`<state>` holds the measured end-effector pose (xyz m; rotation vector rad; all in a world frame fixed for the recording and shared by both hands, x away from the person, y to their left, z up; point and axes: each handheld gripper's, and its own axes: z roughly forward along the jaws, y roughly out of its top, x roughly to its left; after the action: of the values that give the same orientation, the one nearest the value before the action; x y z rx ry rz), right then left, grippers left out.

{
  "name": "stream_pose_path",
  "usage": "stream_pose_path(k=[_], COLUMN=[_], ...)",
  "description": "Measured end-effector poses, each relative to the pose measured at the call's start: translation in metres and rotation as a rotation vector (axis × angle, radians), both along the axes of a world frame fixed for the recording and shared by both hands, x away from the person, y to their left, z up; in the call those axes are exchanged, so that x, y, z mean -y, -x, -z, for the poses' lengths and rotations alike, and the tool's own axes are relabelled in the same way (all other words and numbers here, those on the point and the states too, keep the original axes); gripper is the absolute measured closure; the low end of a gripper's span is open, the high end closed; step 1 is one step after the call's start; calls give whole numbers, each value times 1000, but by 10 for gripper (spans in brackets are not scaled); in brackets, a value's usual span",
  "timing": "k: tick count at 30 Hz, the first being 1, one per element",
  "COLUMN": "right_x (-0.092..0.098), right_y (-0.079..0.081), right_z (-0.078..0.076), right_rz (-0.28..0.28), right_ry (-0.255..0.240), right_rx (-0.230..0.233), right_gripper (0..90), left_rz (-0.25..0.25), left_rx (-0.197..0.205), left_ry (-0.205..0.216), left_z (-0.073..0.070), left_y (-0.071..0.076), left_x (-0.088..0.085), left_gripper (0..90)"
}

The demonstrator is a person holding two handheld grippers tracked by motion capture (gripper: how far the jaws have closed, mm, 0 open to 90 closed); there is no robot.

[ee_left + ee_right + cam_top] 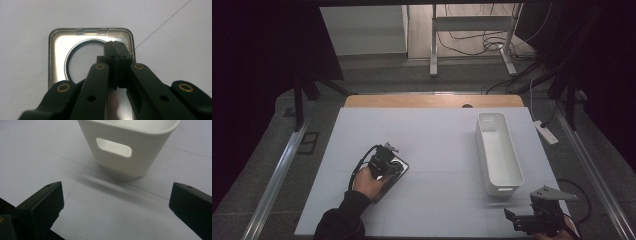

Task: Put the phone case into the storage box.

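Note:
A square metal lid (400, 170) with a round clear window lies flat on the white mat (437, 135), left of centre. My left gripper (384, 161) points down onto it, a hand around its body. In the left gripper view its jaws stand pressed together over the lid (58, 50), the left gripper's tips (116, 45) resting by the far right part of the window's ring; I see nothing between the pads. My right gripper (526, 212) hovers low at the mat's front right corner, jaws wide apart and empty. It (116, 202) faces the near end of a white bin (120, 135).
The long white bin (482, 145) stands on the right half of the mat, its handle cut-out toward the right gripper. A wooden table edge (432, 101) shows behind the mat. Beyond it are desk legs, floor cables and a power strip (546, 132).

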<state>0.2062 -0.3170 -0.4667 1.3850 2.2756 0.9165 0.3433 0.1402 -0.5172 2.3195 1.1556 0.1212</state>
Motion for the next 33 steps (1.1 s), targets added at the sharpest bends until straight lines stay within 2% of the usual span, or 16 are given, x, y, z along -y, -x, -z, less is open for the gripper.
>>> stream_pose_path(k=[6,17,28,29,30,33], right_x=[0,0,1,1,1,1], right_y=[0,0,0,0,1,1], right_z=[0,0,0,0,0,-1], right_rz=[0,4,4,4,3,-2], right_ry=[0,0,-2,-2,-7,-6], right_rx=[0,-3,2,2,5,11], right_gripper=[0,0,0,0,0,0], left_rz=[7,25,0,1,-2,-7], left_rx=[26,34,47,51,52,57], left_ry=[15,11,28,29,31,27], left_z=[-10,-19,-25,-26,-26,-28], left_y=[4,15,25,27,28,30], left_x=[-4,-9,-17,-19,-20,-24], left_gripper=[780,580,345,345,289,222])
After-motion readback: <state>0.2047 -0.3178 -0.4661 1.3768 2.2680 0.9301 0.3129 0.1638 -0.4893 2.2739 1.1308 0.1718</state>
